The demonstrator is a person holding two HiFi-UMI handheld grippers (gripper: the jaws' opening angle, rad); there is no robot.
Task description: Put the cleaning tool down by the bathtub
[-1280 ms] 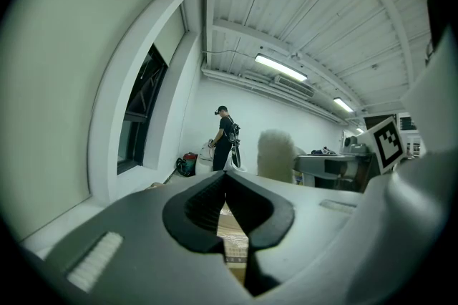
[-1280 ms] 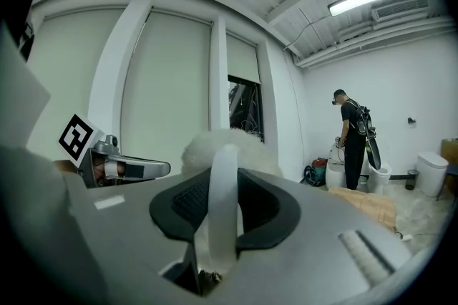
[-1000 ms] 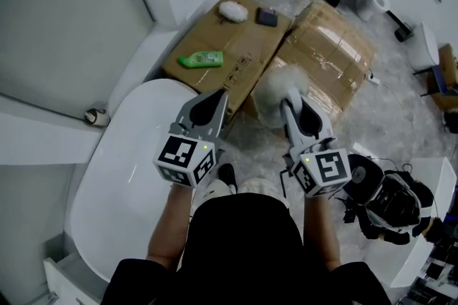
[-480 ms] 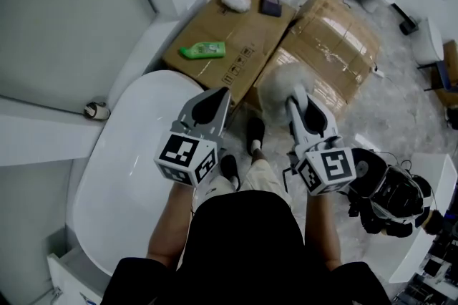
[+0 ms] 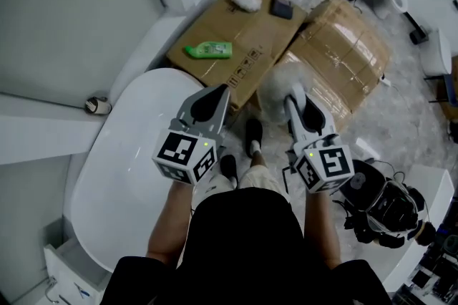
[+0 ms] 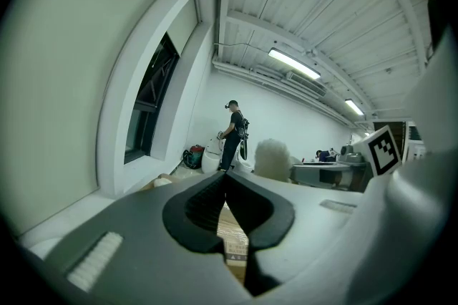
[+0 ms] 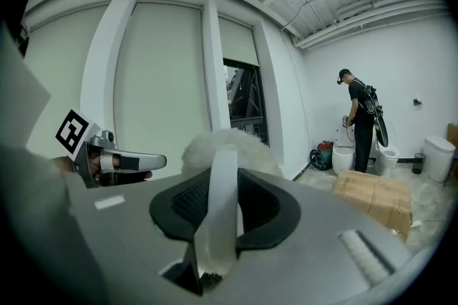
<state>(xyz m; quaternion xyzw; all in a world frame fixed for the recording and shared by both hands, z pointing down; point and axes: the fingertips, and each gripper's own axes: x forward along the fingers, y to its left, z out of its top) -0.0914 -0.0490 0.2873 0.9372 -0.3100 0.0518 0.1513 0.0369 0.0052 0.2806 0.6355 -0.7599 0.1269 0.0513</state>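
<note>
Holding the cleaning tool [image 5: 274, 84] beside the bathtub [image 5: 122, 175].
My right gripper [image 5: 295, 93] clamps its handle [image 7: 220, 210], fluffy head forward for setting down; my left gripper [image 5: 219, 92] is closed, empty.

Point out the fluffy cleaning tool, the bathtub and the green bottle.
fluffy cleaning tool [image 5: 274, 86], head view, on its fluffy head.
bathtub [image 5: 118, 175], head view, on its bare white basin.
green bottle [image 5: 209, 50], head view, on the middle of its body.

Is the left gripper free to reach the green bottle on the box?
Likely yes: the left gripper holds nothing, and the green bottle lies exposed on the cardboard box ahead, nothing between. It would need opening first.
</note>
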